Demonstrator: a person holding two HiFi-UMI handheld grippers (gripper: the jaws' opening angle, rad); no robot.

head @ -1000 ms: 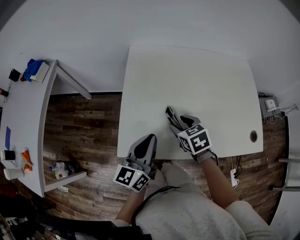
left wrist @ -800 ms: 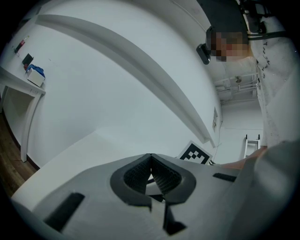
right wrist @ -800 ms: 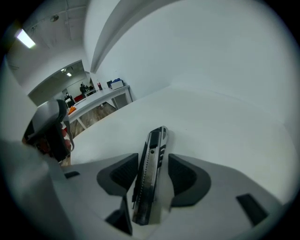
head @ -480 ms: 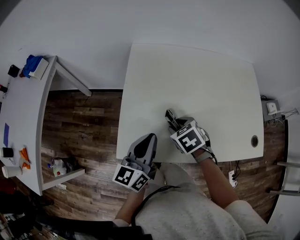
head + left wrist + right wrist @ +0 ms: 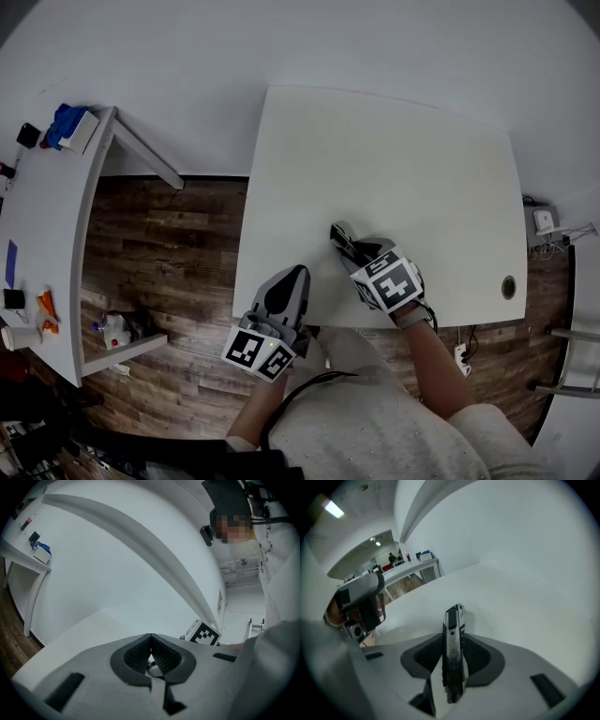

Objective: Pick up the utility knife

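Your right gripper (image 5: 352, 251) points down at the near part of the white table (image 5: 394, 159). Its 2 jaws are closing with the utility knife (image 5: 453, 639) standing on edge between them, both pads against its sides and its front end poking past the jaw tips. Your left gripper (image 5: 289, 281) sits level at the table's near edge, left of the right one, jaws together on nothing.
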